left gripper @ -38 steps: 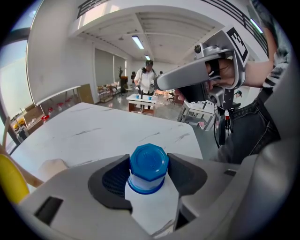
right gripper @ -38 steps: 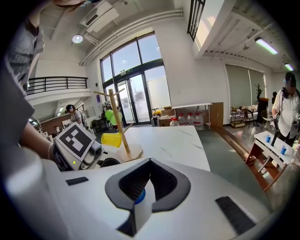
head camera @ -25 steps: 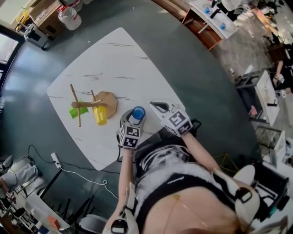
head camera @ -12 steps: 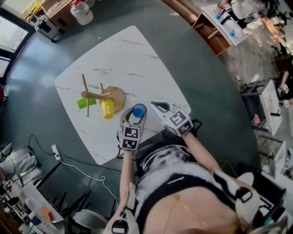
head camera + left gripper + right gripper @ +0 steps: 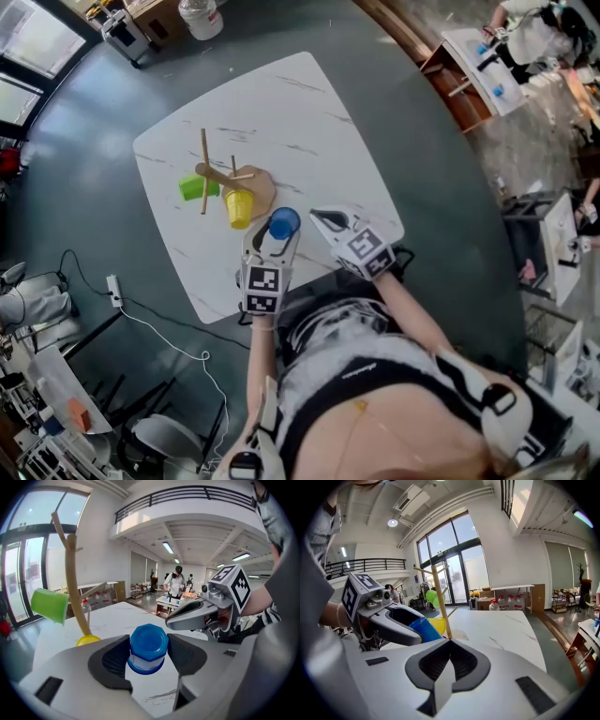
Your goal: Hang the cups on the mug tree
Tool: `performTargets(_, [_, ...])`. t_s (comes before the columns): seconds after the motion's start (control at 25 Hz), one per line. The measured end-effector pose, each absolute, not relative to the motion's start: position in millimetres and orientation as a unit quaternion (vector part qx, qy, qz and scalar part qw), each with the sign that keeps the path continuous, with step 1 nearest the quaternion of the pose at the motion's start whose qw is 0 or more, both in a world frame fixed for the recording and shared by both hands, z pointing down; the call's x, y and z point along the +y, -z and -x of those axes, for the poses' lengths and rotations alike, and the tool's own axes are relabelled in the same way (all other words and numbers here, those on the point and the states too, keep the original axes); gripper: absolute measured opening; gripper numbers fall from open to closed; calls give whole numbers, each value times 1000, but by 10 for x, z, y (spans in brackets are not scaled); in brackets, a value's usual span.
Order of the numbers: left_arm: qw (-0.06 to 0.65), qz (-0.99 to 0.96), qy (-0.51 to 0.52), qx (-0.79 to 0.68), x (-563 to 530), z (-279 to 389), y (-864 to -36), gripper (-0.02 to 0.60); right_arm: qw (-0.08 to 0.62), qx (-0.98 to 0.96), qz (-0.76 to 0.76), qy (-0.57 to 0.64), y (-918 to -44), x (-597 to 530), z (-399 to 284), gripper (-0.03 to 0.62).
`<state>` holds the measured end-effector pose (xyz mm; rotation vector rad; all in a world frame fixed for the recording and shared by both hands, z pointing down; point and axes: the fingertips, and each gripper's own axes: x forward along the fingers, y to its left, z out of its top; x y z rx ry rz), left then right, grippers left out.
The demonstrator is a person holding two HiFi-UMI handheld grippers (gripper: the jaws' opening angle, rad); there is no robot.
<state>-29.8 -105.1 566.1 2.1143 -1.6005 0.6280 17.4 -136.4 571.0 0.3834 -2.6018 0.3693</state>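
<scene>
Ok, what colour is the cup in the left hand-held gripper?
Blue. The cup shows best in the left gripper view.

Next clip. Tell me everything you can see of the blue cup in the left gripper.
The blue cup looks like glossy plastic: a faceted closed end with faint embossing faces the left gripper view, a paler band below it, then a wider blue rim. No handle shows. The left gripper clamps it from both sides with its dark pads. It appears clear of the white marbled table, near its front edge, short of the mug tree.
</scene>
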Motion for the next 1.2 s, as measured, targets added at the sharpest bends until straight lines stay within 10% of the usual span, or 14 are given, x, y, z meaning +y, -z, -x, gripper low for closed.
performTargets(1.2, [147, -683, -157, -698, -533, 1315, -4672, 256, 232, -965, -56, -109, -5604, -954, 544, 3])
